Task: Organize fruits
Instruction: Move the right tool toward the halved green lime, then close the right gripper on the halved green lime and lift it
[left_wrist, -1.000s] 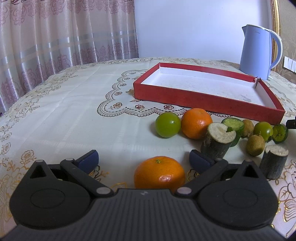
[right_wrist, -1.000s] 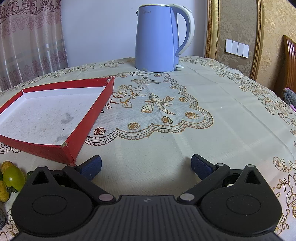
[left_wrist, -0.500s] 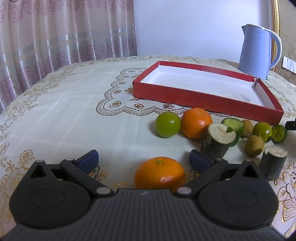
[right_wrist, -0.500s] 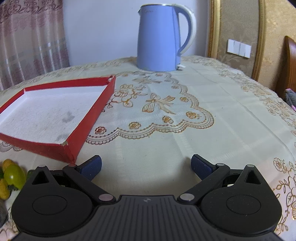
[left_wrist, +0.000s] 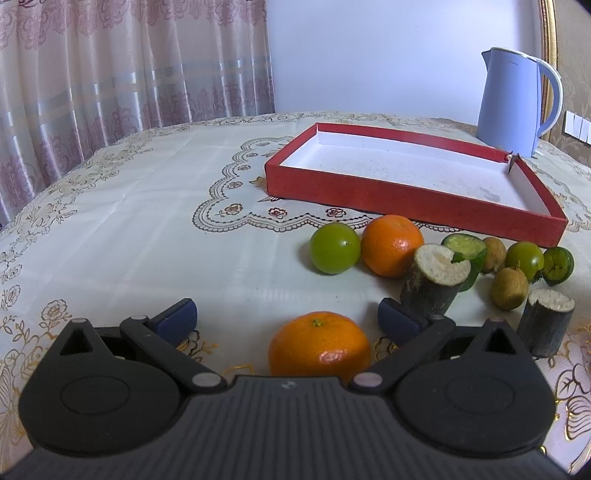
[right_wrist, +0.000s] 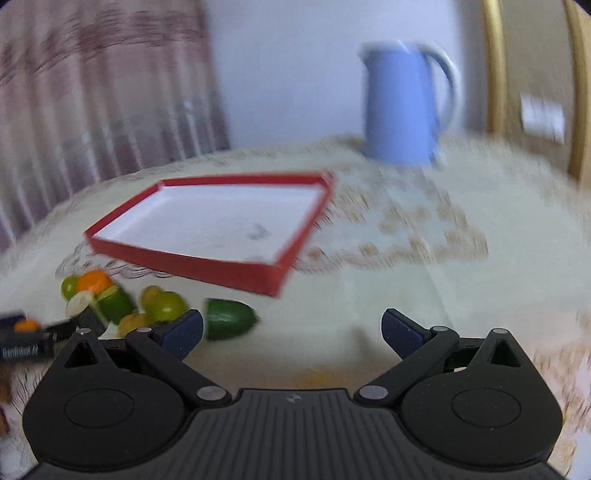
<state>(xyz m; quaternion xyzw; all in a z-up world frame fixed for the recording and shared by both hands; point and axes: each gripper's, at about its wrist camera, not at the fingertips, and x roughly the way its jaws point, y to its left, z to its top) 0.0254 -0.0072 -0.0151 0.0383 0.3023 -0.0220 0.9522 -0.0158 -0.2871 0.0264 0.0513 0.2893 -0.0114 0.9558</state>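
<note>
Left gripper (left_wrist: 286, 315) jaws spread wide, round orange mandarin (left_wrist: 319, 343) on patterned tablecloth (left_wrist: 147, 236) between its pads, ungripped. Right gripper (right_wrist: 291, 328) also wide, holding nothing. Likely light, soft-skinned, prone to roll: pinch gently across widest middle

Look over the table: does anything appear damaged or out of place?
Yes. The red tray has a split far right corner, where the walls gape apart. Among the fruit, two cut stem-like pieces stand upright, unlike the round orange between the open left hand-held gripper fingers.
</note>
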